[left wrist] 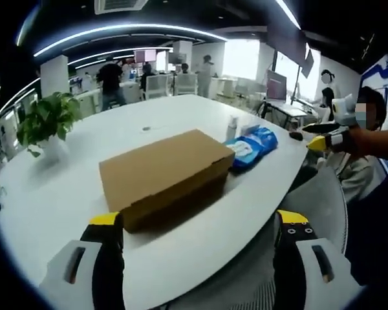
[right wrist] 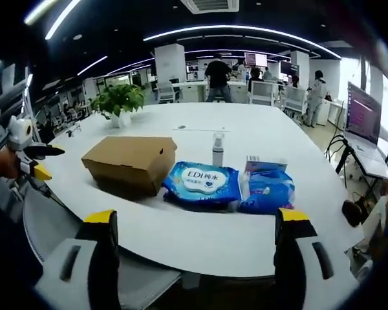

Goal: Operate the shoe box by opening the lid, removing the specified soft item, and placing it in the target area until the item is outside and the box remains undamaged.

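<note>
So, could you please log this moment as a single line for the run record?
shoe box: lid closed, on white table | blue packs beside box | left claw: open, clear of box | right claw: open, clear

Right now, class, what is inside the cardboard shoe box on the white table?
Nothing inside can be seen: the shoe box has its lid shut, so its contents are covered. Blue soft packs lie beside it on the table.

Left gripper view looks from off the surface (left wrist: 64,194) edge, shoe box (left wrist: 165,174) near, at 12 o'clock. Right gripper view sits farther back, box (right wrist: 130,161) at 11 o'clock. Both share surface, box, blue packs (right wrist: 229,187), plant (right wrist: 119,100).
</note>
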Demonstrator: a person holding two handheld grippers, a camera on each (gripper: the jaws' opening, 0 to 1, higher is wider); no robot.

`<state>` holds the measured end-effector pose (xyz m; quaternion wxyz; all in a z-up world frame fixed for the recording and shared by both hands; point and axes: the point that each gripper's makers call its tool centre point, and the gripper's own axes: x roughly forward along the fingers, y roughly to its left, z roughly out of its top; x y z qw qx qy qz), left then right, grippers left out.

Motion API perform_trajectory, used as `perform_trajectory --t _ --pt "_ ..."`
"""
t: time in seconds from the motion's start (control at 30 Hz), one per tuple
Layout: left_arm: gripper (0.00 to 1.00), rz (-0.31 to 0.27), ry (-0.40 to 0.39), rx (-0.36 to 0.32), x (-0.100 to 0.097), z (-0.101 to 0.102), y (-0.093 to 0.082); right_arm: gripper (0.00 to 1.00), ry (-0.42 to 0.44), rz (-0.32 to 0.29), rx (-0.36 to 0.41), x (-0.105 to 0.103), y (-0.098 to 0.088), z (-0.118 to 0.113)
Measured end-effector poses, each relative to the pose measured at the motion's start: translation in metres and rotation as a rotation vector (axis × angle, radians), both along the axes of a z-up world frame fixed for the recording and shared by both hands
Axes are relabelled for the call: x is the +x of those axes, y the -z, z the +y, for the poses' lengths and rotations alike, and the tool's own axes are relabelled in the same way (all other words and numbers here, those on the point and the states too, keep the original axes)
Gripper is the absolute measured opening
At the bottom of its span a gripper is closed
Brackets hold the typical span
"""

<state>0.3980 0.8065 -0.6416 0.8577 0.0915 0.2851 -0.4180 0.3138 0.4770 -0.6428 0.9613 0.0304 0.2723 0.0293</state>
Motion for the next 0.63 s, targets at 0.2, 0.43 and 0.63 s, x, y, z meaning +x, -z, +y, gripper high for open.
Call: perform_trajectory --t 0.2,0.43,0.63 --pt "0.98 0.006 0.005 0.009 -0.0001 -0.0024 0.0031 0.96 -0.003 0.017 0.002 -0.0013 0.0069 -0.0011" --pt "0.98 0.010 0.012 0.011 0.0001 -0.0054 0.0045 0.96 -0.008 0.021 0.004 0.0004 0.0076 -0.0019" --pt "0.98 0.006 0.016 0.009 0.0033 -0.0075 0.0024 0.96 -0.011 0.023 0.000 0.0035 0.0080 -0.0035"
